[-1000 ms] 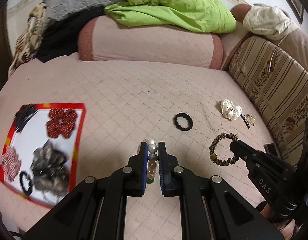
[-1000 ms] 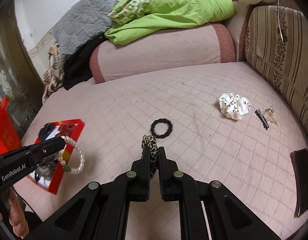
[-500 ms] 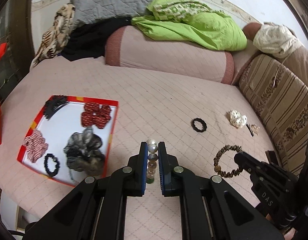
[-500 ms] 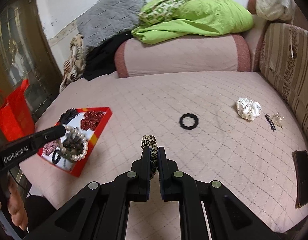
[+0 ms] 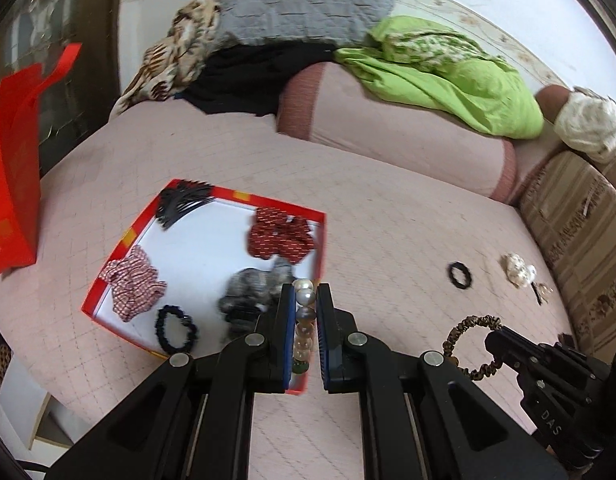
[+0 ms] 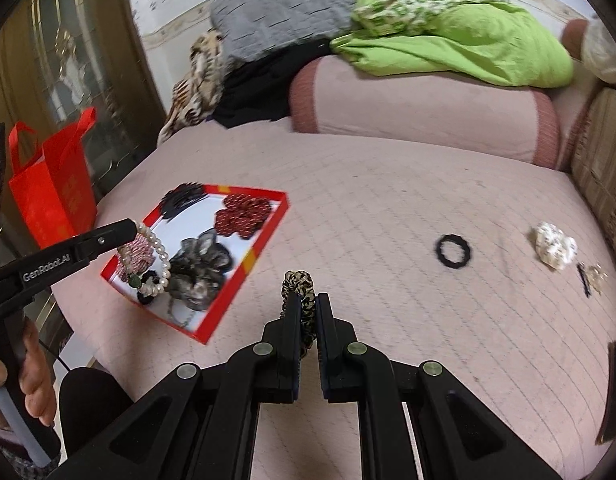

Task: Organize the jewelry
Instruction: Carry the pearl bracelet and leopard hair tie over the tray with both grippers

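Note:
My left gripper (image 5: 304,300) is shut on a pearl bracelet (image 5: 303,320), carried above the near right corner of the red-rimmed box (image 5: 148,212); the right wrist view shows that bracelet (image 6: 154,258) dangling over the box (image 6: 268,236). My right gripper (image 6: 306,304) is shut on a leopard-print hair tie (image 6: 298,284), held above the pink bed to the right of the box; the left wrist view shows this tie (image 5: 472,344) as a loop. The box holds several scrunchies and hair ties. A black hair tie (image 6: 452,251), a white scrunchie (image 6: 554,250) and a small clip (image 6: 590,278) lie on the bed.
A red bag (image 6: 54,192) stands left of the bed. A bolster (image 5: 400,128) with a green blanket (image 5: 448,76), grey quilt and clothes lines the far side. A striped cushion (image 5: 584,232) borders the right. A dark flat object (image 6: 614,392) lies at the right edge.
Both grippers have swung left across the bed, keeping their grips. The box has come from the far left of both views toward the middle, and the pearl bracelet now hangs over it.

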